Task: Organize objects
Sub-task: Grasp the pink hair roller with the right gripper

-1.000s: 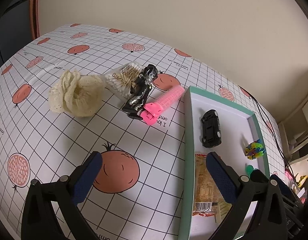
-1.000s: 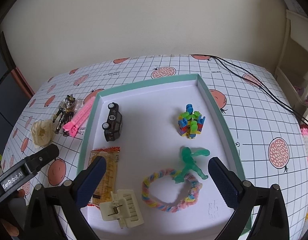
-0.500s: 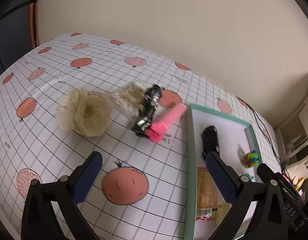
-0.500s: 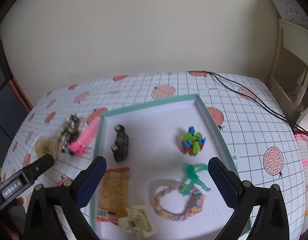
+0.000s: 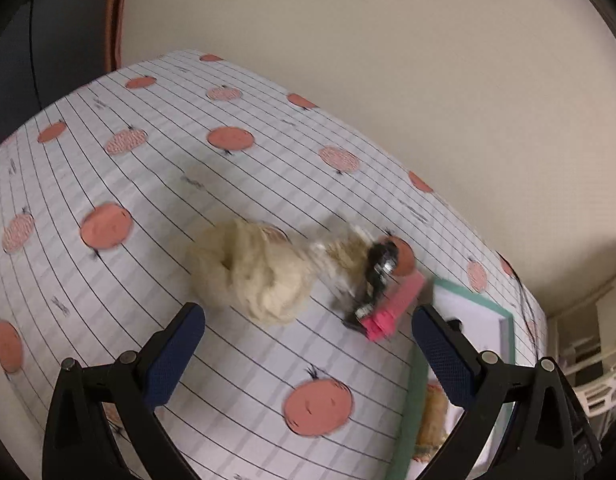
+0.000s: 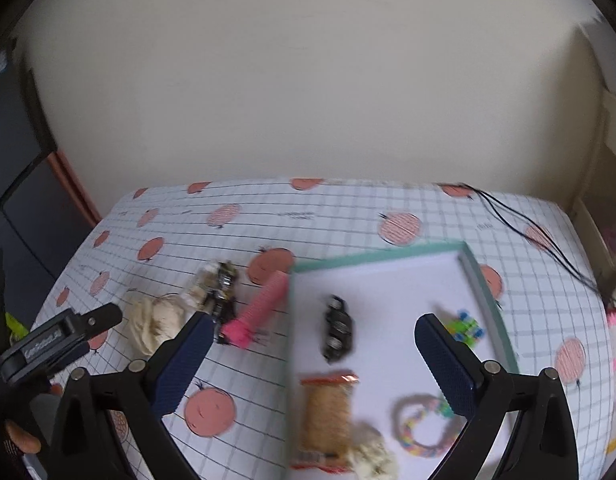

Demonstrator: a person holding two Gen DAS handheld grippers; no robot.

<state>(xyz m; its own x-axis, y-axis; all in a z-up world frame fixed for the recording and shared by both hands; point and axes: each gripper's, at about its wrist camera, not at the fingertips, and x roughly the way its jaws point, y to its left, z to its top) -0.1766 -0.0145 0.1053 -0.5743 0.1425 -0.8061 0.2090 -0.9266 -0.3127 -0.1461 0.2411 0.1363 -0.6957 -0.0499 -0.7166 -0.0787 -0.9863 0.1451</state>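
The long pink ribbed plastic comb (image 6: 260, 310) lies diagonally beside the green-rimmed white tray (image 6: 473, 270), its thick end pointing near-left; both the left gripper (image 5: 308, 350) and right gripper (image 6: 309, 354) have jaws spread wide, holding nothing

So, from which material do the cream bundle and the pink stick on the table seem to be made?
The cream bundle looks like soft matte fabric or lace: crumpled, folded, no shine. The pink stick looks like matte moulded plastic or rubber: straight, evenly coloured. Motion blur hides its surface, so this is uncertain.
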